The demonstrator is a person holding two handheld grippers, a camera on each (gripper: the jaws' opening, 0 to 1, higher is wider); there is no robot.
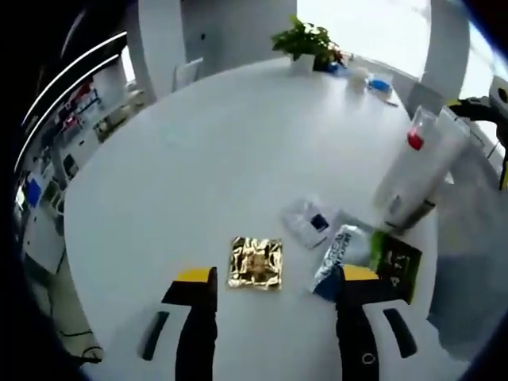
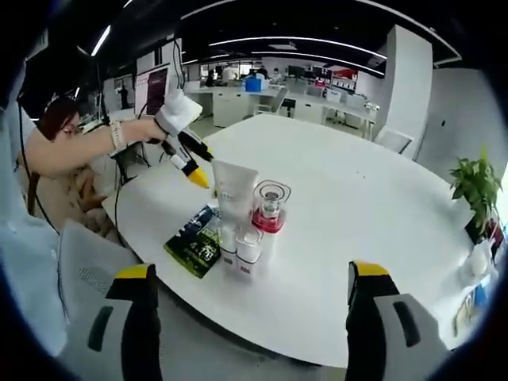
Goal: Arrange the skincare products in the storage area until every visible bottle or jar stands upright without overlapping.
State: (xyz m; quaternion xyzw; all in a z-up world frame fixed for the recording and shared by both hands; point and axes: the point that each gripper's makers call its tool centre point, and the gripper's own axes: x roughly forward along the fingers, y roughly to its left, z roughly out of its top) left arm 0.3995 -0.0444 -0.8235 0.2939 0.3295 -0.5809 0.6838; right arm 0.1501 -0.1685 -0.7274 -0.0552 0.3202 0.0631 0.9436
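Observation:
In the right gripper view a white tube (image 2: 232, 189), a clear bottle with a pink-red collar (image 2: 270, 208) and two small white-capped bottles (image 2: 240, 251) stand upright, close together near the table edge. A green-black sachet (image 2: 194, 244) lies flat beside them. My right gripper (image 2: 252, 274) is open, on the near side of the group and apart from it. In the left gripper view my left gripper (image 1: 278, 276) is open above the table. Between and beyond its jaws lie a gold foil sachet (image 1: 255, 263), a clear sachet (image 1: 308, 222), a silver-blue sachet (image 1: 337, 252) and the green-black sachet (image 1: 399, 262). The tube (image 1: 413, 171) stands at the right.
The round white table (image 1: 206, 159) is bare across its far side. A potted plant (image 1: 305, 38) and small items stand at its far edge. A person (image 2: 63, 147) sits at the left, their hand holding the left gripper (image 2: 186, 159). A grey chair back (image 2: 83, 266) is near.

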